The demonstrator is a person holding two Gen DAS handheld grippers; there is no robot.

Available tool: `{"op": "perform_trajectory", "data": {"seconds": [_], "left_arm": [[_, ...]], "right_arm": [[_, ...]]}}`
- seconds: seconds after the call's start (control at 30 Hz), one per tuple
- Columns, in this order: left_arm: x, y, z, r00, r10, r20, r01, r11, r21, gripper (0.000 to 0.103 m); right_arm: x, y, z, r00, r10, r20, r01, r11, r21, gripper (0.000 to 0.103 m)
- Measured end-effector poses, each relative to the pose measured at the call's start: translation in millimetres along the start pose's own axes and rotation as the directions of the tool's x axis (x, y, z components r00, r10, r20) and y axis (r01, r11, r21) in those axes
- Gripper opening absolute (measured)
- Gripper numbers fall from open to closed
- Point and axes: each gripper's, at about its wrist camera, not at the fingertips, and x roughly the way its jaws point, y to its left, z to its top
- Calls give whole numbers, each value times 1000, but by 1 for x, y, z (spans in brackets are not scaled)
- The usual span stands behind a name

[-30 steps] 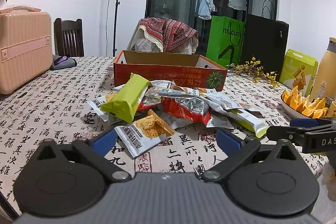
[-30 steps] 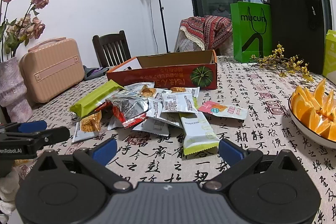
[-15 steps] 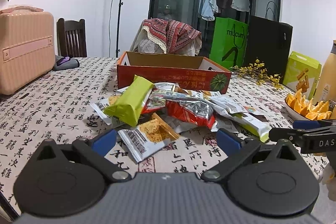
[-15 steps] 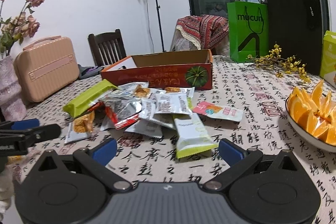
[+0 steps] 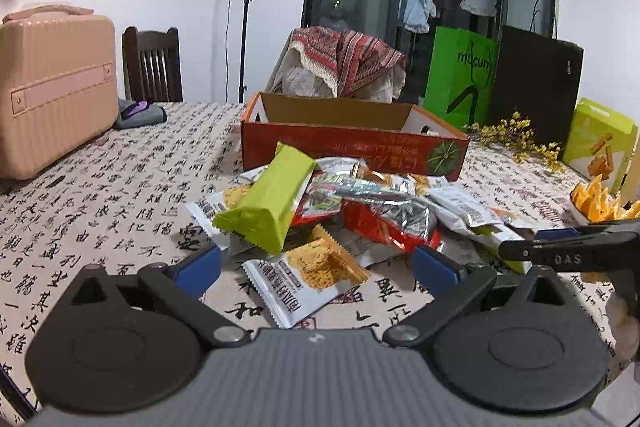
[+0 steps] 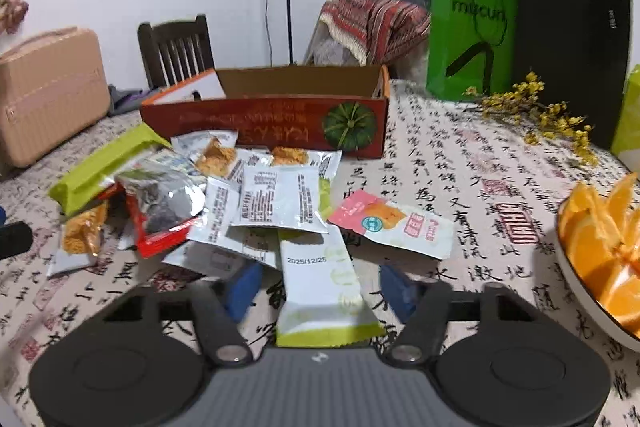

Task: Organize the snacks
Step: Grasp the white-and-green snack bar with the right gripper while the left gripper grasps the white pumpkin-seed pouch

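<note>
- right gripper (image 6: pixel 320 283) has pushed in on the snack pile over the last second. the white-and-green packet (image 6: pixel 324 291) dated 2025/12/25, which was lying out ahead of it, now sits right between its spread blue fingertips (image 6: pixel 242 287), with nothing pinched yet.
- so i'd guess that packet is the first pick, and the orange cardboard box (image 6: pixel 280 123) straight ahead past the pile is where it ends up. it looks empty from what shows.
- left gripper (image 5: pixel 316 267) has crept closer too, fingers spread wide, with a white biscuit sachet (image 5: pixel 316 279) lying just in front of the gap, not gripped.
- only the right view shows the pink-and-white pouch (image 6: pixel 392 223) just ahead-right of its fingers, and the printed backs of the white sachets.
- only the left view shows the green wrapped bar (image 5: pixel 268 199) propped up on the pile ahead-left, plus the right gripper's finger poking in from the side.
- bowl of orange wedges (image 6: pixel 576 279) sits off to the right gripper's right, near enough to bump.
</note>
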Motion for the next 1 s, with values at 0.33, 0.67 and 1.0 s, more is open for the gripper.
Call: {"op": "perform_trajectory", "data": {"seconds": [0.33, 0.67, 1.0], "left_arm": [[23, -2, 5, 997, 38, -70, -39, 999, -20, 103], [54, -6, 10, 978, 98, -182, -120, 987, -111, 103], [74, -3, 6, 955, 180, -237, -218, 965, -144, 103]], "right_arm": [[5, -3, -9, 999, 39, 1, -39, 998, 44, 41], [-47, 2, -17, 980, 1, 199, -1, 1000, -1, 41], [-47, -3, -24, 977, -12, 211, 9, 1000, 15, 40]]}}
